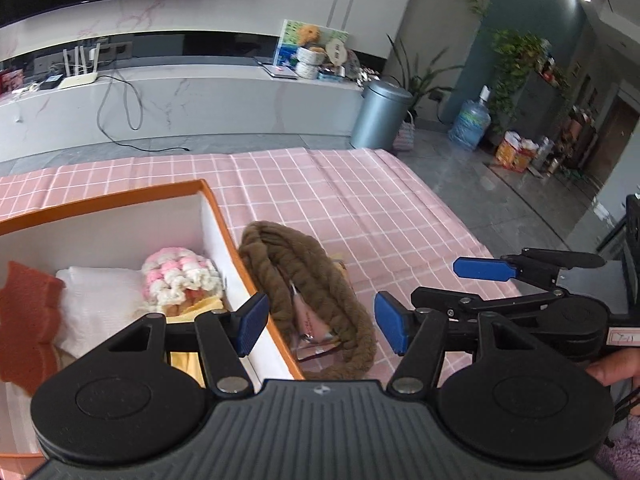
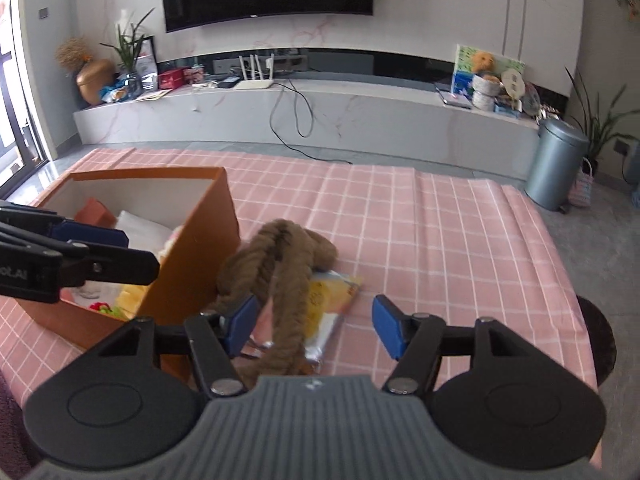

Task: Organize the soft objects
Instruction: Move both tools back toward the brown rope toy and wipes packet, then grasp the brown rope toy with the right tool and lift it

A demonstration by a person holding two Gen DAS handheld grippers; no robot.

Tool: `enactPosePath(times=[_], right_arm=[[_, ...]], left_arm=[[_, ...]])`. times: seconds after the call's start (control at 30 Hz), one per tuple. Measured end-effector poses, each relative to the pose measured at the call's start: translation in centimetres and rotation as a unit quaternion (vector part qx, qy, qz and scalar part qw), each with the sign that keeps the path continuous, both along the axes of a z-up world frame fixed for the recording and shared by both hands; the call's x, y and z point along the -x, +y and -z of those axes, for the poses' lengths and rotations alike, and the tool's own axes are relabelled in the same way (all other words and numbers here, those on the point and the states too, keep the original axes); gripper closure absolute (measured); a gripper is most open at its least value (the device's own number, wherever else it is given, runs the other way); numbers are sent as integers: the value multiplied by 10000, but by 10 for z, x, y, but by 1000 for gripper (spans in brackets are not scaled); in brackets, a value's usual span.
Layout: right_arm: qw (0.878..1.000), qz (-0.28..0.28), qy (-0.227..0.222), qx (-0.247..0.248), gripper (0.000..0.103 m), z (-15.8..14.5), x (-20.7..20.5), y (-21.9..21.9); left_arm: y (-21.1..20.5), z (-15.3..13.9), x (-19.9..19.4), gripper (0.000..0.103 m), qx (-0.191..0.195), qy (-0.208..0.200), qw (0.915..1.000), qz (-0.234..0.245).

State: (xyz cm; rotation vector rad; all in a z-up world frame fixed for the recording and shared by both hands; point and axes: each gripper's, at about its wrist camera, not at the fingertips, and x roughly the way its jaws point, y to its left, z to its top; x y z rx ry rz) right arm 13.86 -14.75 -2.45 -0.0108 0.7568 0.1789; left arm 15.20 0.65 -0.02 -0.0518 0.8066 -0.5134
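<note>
At the far left, an orange box [image 1: 218,216] with white inner walls sits on the pink checked tabletop [image 1: 360,208]. Inside it, from left to right, lie an orange-red sponge-like piece [image 1: 28,316], a white folded cloth [image 1: 96,300], a pink-and-white knitted piece [image 1: 180,280] and something yellow [image 1: 200,306] beneath it.

The left hand-held gripper [image 1: 320,322] hangs over the box's right wall with its blue pads spread wide apart and nothing between them; its left pad is above the box edge, its right pad above the tabletop.

Just right of the box, touching or nearly touching its outer wall, lies a thick brown braided yarn rope [image 1: 304,280], looped on the tabletop. It rests on top of a flat plastic packet [image 2: 328,304], yellow and silvery in the right wrist view, which shows only partly from under the loops.

The right hand-held gripper [image 2: 314,326] is held low over the near end of the rope, its jaws also wide apart and holding nothing; the rope runs between the pads, closer to the left one, and the box's corner stands just left of that pad.

Further right the tabletop is bare checked cloth. Beyond its far edge are a grey floor, a long white TV bench [image 2: 360,116] with a router [image 2: 256,80] and trailing cables, and a grey bin [image 2: 556,164] at the far right.
</note>
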Motion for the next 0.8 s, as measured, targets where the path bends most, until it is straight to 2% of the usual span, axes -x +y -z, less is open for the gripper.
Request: enactPosePath(times=[0.17, 0.33, 0.47, 0.67, 0.73, 0.77, 0.8], right_arm=[[9996, 156, 201, -153, 40, 19, -3, -10], [9984, 10, 412, -383, 40, 35, -21, -2], [9985, -174, 472, -214, 40, 49, -42, 15], [9978, -325, 582, 7, 42, 66, -81, 34], [9974, -325, 626, 117, 49, 71, -91, 39], [9972, -329, 661, 148, 57, 74, -95, 40], [9968, -354, 700, 128, 71, 75, -98, 41]], left_arm=[[-13, 10, -6, 31, -294, 106, 9993, 199], [-15, 17, -13, 31, -413, 185, 9990, 12], [-11, 18, -19, 31, -482, 165, 9986, -165], [3, 16, -31, 31, -286, 184, 9979, -549], [5, 16, -34, 31, -274, 173, 9978, -577], [5, 16, -36, 31, -280, 180, 9977, -583], [5, 17, -36, 31, -289, 185, 9977, -587]])
